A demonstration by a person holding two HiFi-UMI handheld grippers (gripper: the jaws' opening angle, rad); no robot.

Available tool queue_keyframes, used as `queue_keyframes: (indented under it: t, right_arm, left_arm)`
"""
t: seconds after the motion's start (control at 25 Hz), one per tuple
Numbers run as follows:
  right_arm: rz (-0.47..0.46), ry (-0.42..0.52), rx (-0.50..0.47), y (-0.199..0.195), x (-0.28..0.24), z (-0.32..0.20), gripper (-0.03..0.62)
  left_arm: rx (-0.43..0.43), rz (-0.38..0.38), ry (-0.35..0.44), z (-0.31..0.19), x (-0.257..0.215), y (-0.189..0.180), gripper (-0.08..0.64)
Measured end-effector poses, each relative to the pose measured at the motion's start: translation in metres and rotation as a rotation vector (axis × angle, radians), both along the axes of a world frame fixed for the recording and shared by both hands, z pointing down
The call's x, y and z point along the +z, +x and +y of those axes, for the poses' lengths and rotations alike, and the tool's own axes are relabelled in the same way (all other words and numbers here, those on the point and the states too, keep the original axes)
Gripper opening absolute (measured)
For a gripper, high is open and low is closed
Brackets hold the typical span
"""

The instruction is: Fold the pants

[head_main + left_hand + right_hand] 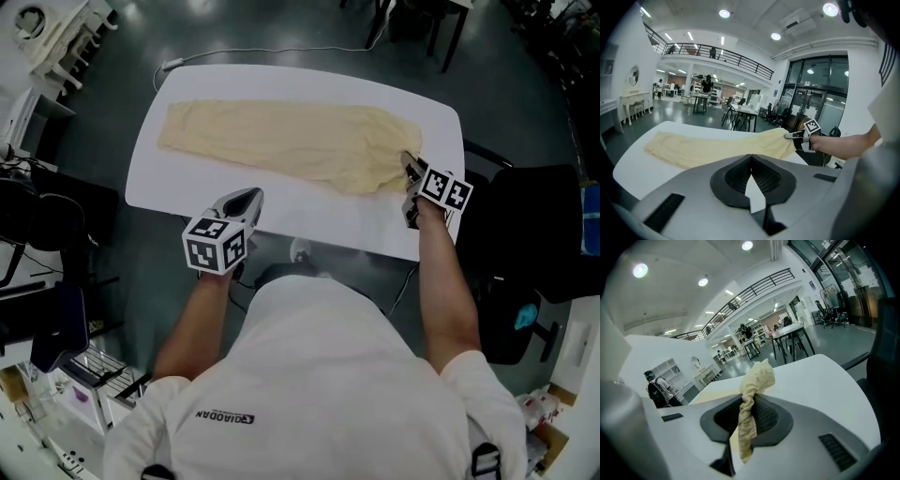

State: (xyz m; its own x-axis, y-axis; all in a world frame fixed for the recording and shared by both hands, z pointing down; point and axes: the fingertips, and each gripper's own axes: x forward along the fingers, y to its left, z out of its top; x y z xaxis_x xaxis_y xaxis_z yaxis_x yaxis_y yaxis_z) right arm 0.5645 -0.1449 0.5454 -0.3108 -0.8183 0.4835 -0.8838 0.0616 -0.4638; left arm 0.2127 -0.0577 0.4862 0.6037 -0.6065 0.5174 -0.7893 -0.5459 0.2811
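Pants [281, 141], pale yellow, lie flat; right tongs [410, 165] pinch end.

Legible text, head view: one item. A short line of dark print [225, 417] stands on the back of the person's white shirt [319, 356], upside down to the camera (its letters are too small to spell with certainty). The left marker cube [216, 246] on the left gripper [247, 197] and the right marker cube [446, 190] on the right gripper [410, 164] carry black-and-white square codes, not words.
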Motion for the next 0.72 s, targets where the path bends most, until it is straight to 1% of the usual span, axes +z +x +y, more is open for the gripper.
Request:
queue_keyframes:
  t: [0.2,0.32,0.4,0.56,0.72]
  right_arm:
    - [-0.025,0.052,-0.021,-0.014,-0.012,0.001,0.071]
    - [-0.04,0.076,-0.026,-0.03,-0.02,0.003,0.071]
    - [-0.045,0.087,-0.047,-0.037,-0.024,0.007,0.071]
    - [-0.04,0.119,-0.081,-0.043,-0.042,0.008,0.071]
    - [-0.038,0.146,-0.101,-0.066,-0.064,0.003,0.071]
  left_arm:
    - [-0.025,-0.033,0.038,0.021,-0.006,-0.013,0.028]
    - [-0.031,-0.064,0.032,0.032,-0.001,-0.024,0.028]
    - [-0.04,-0.071,0.035,0.036,-0.002,-0.027,0.028]
    - [-0.06,-0.066,0.074,0.03,-0.015,-0.033,0.028]
    - [-0.075,-0.072,0.087,0.019,-0.022,-0.061,0.028]
